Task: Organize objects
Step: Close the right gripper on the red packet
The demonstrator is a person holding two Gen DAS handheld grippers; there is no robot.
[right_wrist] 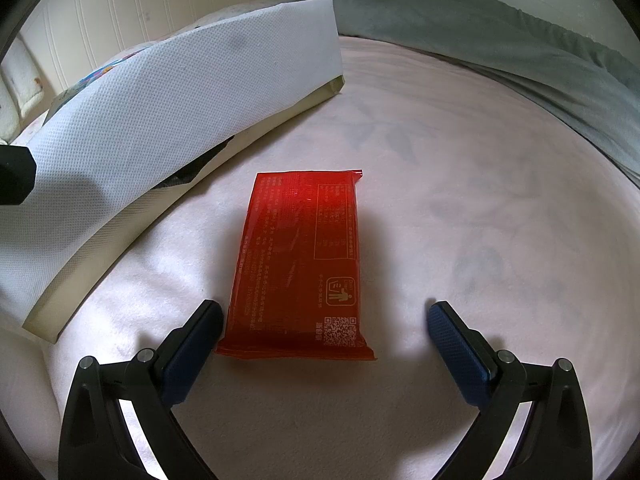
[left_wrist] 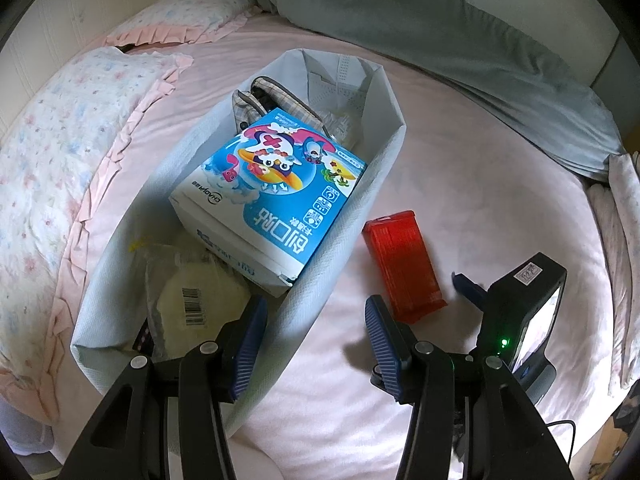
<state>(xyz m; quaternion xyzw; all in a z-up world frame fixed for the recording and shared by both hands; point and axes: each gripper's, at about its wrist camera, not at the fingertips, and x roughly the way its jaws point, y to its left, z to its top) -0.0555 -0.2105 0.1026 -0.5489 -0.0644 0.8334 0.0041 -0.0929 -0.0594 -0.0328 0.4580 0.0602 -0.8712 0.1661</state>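
A red packet [right_wrist: 298, 264] lies flat on the pink bed sheet; it also shows in the left wrist view [left_wrist: 404, 266], to the right of a pale blue fabric storage bin [left_wrist: 352, 236]. The bin holds a blue cartoon box [left_wrist: 268, 196], a bagged item with a barcode [left_wrist: 192, 300] and a plaid pouch [left_wrist: 276, 98]. My left gripper [left_wrist: 316, 340] is open and empty, straddling the bin's near right wall. My right gripper [right_wrist: 324, 344] is open and empty, its jaws either side of the packet's near end, the left finger close to it. The right gripper also shows in the left wrist view [left_wrist: 516, 308].
The bin's side wall [right_wrist: 160, 120] rises left of the packet. Floral pillows [left_wrist: 60, 160] lie at the left. A grey-green quilt [left_wrist: 440, 40] runs along the back and right. A white headboard [right_wrist: 120, 12] stands behind the bin.
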